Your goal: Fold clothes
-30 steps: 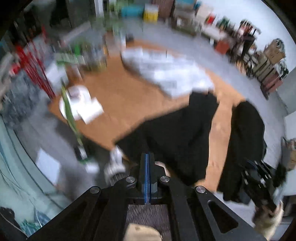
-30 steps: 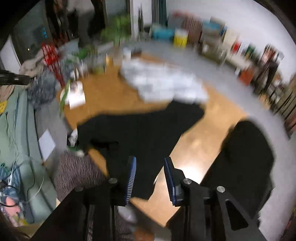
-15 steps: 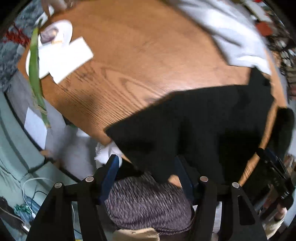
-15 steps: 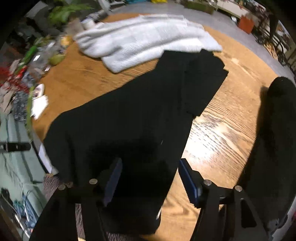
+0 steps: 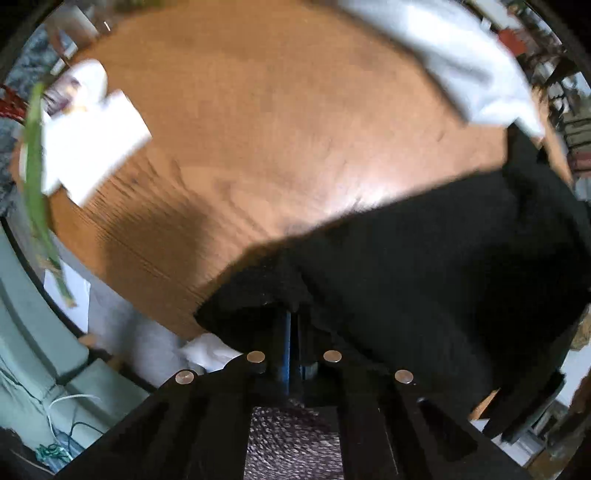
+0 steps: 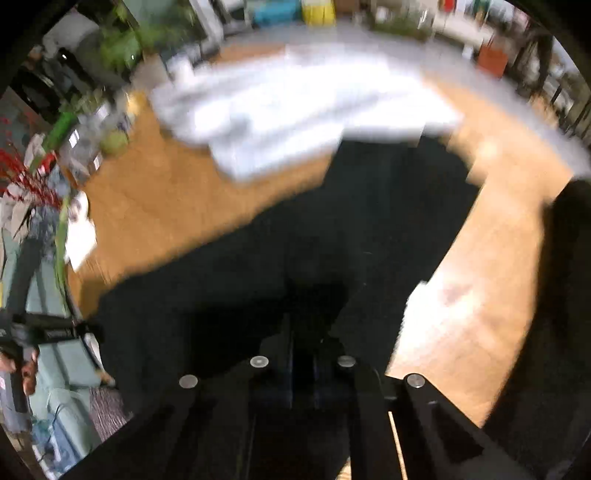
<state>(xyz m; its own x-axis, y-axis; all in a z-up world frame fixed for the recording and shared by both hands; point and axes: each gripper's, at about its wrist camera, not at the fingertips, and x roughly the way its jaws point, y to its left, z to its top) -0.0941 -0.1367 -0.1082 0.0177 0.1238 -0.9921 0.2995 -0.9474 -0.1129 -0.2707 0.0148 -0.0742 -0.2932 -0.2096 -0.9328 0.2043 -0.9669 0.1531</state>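
On the round wooden desk [image 5: 280,122] white papers [image 5: 96,144] lie near its edge beside a long green leaf [image 5: 37,173], with a yellow box [image 6: 318,11] and an orange box [image 6: 493,59] far behind.

Open desk [image 5: 280,122]: bare wood ahead of you, free passage.
Far side: white garment [image 6: 295,107] blocks you.
Left edge: papers [image 5: 92,144] and green leaf [image 5: 37,177] crowd you.

Garment [image 5: 424,280]: on table [image 5: 277,129], near edge
Blanket [image 6: 295,107]: behind garment
Papers [image 5: 92,147]: far left
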